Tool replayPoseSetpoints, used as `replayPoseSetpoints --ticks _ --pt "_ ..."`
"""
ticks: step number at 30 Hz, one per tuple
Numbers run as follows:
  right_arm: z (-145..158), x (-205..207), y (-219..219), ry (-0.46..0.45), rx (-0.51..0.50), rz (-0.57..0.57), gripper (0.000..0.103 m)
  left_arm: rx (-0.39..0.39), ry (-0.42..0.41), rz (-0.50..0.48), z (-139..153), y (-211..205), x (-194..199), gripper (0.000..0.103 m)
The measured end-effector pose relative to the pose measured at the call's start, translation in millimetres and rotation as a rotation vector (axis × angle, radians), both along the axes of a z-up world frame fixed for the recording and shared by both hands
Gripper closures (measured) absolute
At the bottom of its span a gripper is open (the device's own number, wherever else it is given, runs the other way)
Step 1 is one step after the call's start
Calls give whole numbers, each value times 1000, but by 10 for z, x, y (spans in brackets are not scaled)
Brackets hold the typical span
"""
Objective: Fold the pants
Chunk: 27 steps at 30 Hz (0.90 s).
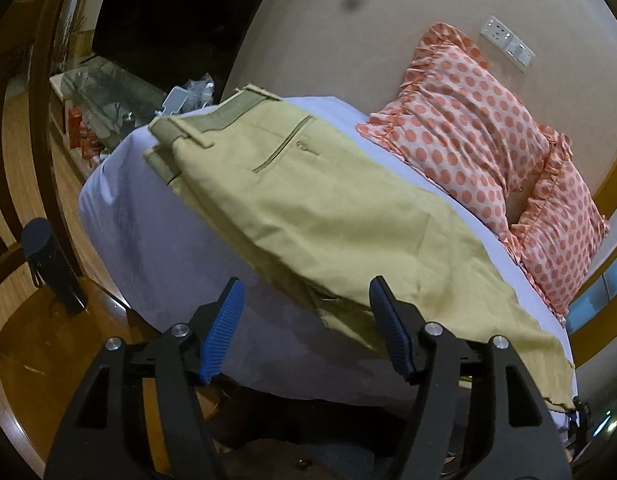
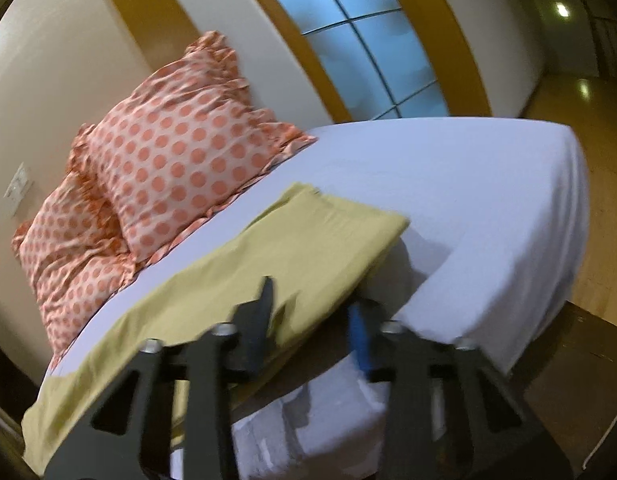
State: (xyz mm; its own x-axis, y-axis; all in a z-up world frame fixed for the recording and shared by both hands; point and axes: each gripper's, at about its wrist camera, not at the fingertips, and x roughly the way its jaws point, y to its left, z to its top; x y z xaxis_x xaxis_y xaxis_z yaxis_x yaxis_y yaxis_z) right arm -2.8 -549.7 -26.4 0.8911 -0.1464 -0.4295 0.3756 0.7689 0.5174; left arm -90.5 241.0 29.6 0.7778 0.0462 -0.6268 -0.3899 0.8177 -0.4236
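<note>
- Our left gripper (image 1: 306,322) has its fingers spread wide, the blue pads (image 1: 224,328) facing each other with nothing between them; the near edge of the pants (image 1: 328,216) lies just past the fingertips, not pinched.
- Our right gripper (image 2: 314,320) is blurred; its fingers stand apart, and a fold of the yellow-green cloth sits in the gap between them, but we cannot tell whether either pad touches it.
- From the left wrist view, the pants run from the waistband at 11 o'clock, with a back pocket facing up, down to the leg hem at 5 o'clock, which hangs over the bed's near edge.
- From the right wrist view, the leg end lies at 12 o'clock of the fingers, its corner lifted off the sheet, and the cloth trails off toward 8 o'clock.
- The pants rest on the bed (image 1: 156,236), covered in a pale sheet.
- Two polka-dot pillows (image 1: 464,136) lean against the wall at 2 o'clock in the left view and at 10 o'clock in the right.
- A wall socket (image 1: 504,42) sits above the pillows.
</note>
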Motion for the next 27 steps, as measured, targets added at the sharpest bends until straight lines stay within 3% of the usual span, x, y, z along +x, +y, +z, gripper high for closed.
replayPoseSetpoints --ticks 1,3,6,10,13,16,18,20,22,24,25,26,27 --pt "-16 -23 1 -11 -15 -15 82 -5 2 3 -22 13 -10 38" --pt "-18 -50 -30 -25 -13 -31 97 -11 4 11 -57 47 -15 37" --pt "117 -17 -12 -92 -11 17 99 -29 -1 29 -100 131 -34 35" --pt "649 249 474 -201 -83 191 99 -59 -22 39 -157 201 -105 34" --pt "1036 511 1261 -292 -98 433 99 -62 -35 33 -190 208 -148 32" --pt "1166 641 2209 -319 -98 711 99 -70 -49 26 -215 208 -188 31" --pt "1092 678 3011 -257 -126 942 98 -76 -63 16 -218 210 -214 29" --pt "926 679 3603 -133 -184 1120 97 -83 -83 0 -208 216 -233 24" --pt "724 605 4018 -29 -274 1225 90 -99 -102 -21 -208 226 -245 23" --pt "646 529 4067 -15 -283 1221 57 -129 -122 -53 -225 246 -233 21" --pt "653 506 3992 -27 -258 1206 25 -145 -129 -67 -240 252 -216 19" --pt "687 496 3901 -49 -231 1177 14 -158 -133 -78 -254 258 -195 19" --pt "723 476 3803 -76 -205 1148 14 -187 -138 -93 -288 271 -161 19"
